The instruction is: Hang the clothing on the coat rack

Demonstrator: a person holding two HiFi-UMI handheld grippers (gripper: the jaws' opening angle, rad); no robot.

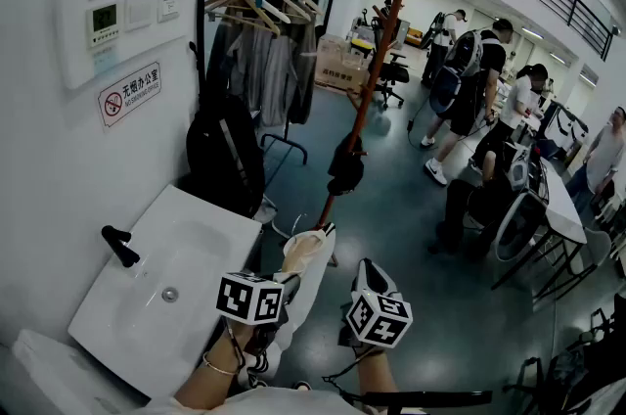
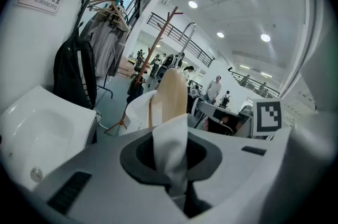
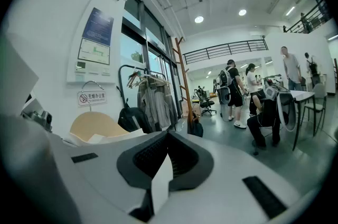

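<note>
Head view: the white garment on its wooden hanger is held low in front of the person, between the left claw and the right claw. It is above the floor beside the sink and well apart from the coat rack. Its long axis appears to run away from the person toward the rack's foot. Risk: a dark bag already hangs on a lower peg, so the garment could snag it on the approach. Left gripper view: the left claw is narrow and pinches a fold of white cloth. The hanger's wooden end stands upright just beyond it, tip upward. Risk: the grip looks to be on fabric only, so the hanger may slide out of the garment if the fabric is pulled. Right gripper view: the right claw is nearly closed on a thin slip of white fabric. The hanger shows broadside to the left, with its metal hook pointing up. Risk: this is a small bite of cloth and could pull free on the lift. The hook's opening may also need turning to catch a peg.
</note>
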